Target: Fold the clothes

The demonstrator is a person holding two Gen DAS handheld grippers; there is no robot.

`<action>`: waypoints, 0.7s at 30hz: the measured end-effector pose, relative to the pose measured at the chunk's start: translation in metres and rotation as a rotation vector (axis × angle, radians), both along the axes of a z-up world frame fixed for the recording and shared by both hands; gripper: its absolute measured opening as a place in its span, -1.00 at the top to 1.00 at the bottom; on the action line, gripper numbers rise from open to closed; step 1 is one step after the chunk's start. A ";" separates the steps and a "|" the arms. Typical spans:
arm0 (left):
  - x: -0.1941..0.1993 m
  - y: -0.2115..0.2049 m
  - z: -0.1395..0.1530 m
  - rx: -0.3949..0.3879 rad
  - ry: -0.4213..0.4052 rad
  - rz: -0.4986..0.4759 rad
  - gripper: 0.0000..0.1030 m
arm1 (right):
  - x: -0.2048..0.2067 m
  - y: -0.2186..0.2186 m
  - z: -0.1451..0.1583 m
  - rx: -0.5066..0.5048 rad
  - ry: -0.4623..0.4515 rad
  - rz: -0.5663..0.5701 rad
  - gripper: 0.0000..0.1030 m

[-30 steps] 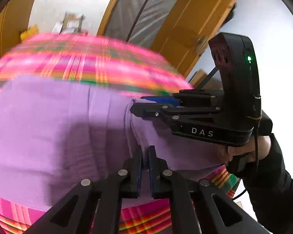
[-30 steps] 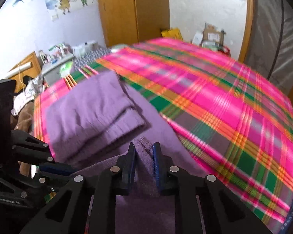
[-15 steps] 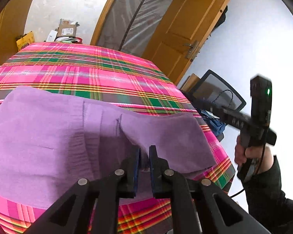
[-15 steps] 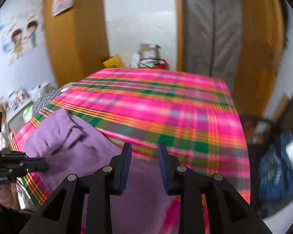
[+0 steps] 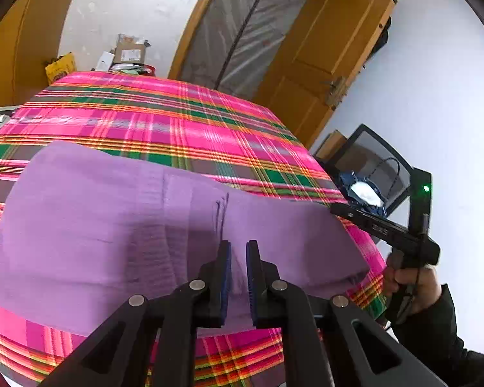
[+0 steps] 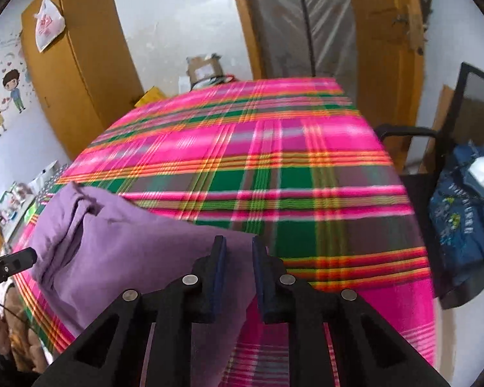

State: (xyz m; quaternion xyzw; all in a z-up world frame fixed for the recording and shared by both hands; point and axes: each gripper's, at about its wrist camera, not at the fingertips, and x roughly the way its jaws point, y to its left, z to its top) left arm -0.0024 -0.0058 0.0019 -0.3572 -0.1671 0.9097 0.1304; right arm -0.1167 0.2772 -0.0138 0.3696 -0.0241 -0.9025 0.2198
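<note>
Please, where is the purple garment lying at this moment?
The purple garment lies on the near part of the pink plaid cloth, by its front edge; in the right wrist view it is at lower left, in the left wrist view across the middle.

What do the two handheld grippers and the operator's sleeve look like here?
Both the left gripper and the right gripper are matte black, with open triangular linkages, silver pivot pins and dark blue pads on narrow fingers. The left wrist view shows the right unit side-on: white lettering on its body, a green LED, a thin black cable. The sleeve is black.
</note>
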 end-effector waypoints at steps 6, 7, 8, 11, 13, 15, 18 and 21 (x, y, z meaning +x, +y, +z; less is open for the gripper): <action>-0.014 0.024 -0.002 -0.004 0.010 -0.107 0.83 | 0.029 -0.002 0.014 -0.041 0.020 0.089 0.67; -0.018 0.029 -0.007 -0.005 -0.007 -0.126 0.83 | 0.036 -0.006 0.013 -0.032 0.017 0.126 0.67; -0.022 0.033 -0.011 -0.007 -0.024 -0.145 0.83 | 0.043 -0.010 0.010 -0.009 0.013 0.155 0.68; -0.028 0.042 -0.033 -0.029 -0.083 -0.169 0.83 | 0.062 -0.012 -0.011 0.108 -0.015 0.201 0.68; -0.028 0.043 -0.039 -0.035 -0.096 -0.173 0.83 | 0.070 -0.004 -0.020 0.143 -0.013 0.185 0.71; -0.027 0.043 -0.043 -0.039 -0.103 -0.176 0.83 | 0.074 0.001 -0.017 0.138 -0.015 0.168 0.71; -0.024 0.041 -0.046 -0.040 -0.106 -0.180 0.83 | 0.079 0.003 -0.010 0.142 -0.003 0.159 0.71; -0.019 0.038 -0.046 -0.030 -0.105 -0.179 0.83 | 0.076 -0.004 -0.016 0.173 -0.028 0.166 0.72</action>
